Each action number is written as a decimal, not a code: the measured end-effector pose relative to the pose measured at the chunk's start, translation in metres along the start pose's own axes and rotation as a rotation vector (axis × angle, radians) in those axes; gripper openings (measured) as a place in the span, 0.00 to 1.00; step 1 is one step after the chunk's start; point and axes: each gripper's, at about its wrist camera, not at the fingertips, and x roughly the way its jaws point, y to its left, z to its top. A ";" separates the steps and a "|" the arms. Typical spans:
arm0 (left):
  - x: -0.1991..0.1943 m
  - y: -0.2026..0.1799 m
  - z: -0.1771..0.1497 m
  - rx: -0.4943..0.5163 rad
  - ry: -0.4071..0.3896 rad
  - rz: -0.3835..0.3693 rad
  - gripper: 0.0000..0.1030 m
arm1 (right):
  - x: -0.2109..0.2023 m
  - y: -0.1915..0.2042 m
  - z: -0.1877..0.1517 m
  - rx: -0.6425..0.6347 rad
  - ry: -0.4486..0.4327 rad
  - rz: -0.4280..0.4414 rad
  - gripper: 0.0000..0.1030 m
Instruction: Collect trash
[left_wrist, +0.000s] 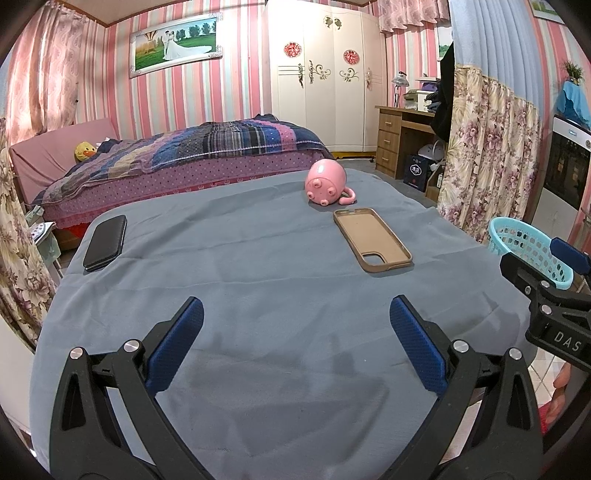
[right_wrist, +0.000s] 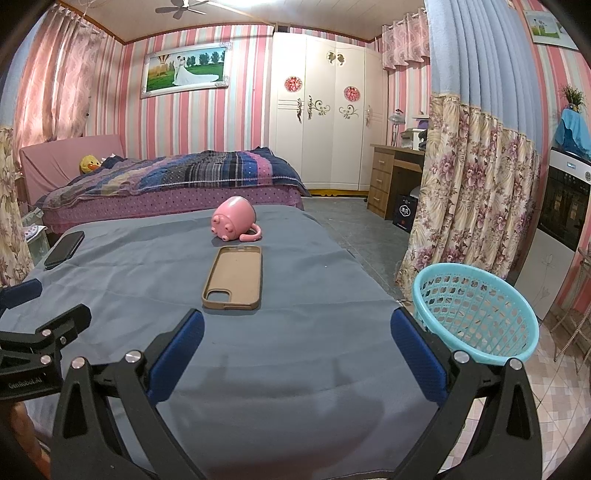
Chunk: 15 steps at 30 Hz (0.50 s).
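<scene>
1. We see the turquoise mesh basket (right_wrist: 476, 314) standing just off the right edge of the table (right_wrist: 280, 354), which is covered by a grey-blue cloth; its foot is hidden behind our right gripper's finger and the table corner, so we cannot tell what it stands on. In the left wrist view the basket (left_wrist: 524, 243) is cut off by the other gripper's body.
2. Through the mesh we cannot make out whether anything lies inside.
3. A tan phone case (right_wrist: 234, 282) lies hollow side up near the middle of the table, camera cutout toward us.
4. Just beyond it, toward the far edge, a pink pig-shaped mug (right_wrist: 232, 219) lies tipped on its side, its handle touching the cloth.
5. A black phone-like slab (left_wrist: 105, 243) lies at the far left edge; whether it is a phone or a wallet case we cannot tell.
6. Our left gripper (left_wrist: 295, 332) hovers over the near part of the table, jaws spread wide, nothing between them.
7. Our right gripper (right_wrist: 297, 336) hovers likewise, jaws wide apart and empty, its right finger overlapping the basket.
</scene>
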 end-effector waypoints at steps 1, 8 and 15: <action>0.000 0.000 0.000 0.001 0.000 0.001 0.95 | 0.000 0.000 0.000 0.000 0.000 0.000 0.96; 0.001 0.000 0.000 0.000 0.000 0.002 0.95 | 0.000 0.000 0.000 0.000 0.000 0.000 0.96; 0.002 0.000 0.000 0.000 0.000 0.002 0.95 | 0.000 0.000 0.000 0.000 0.000 -0.001 0.96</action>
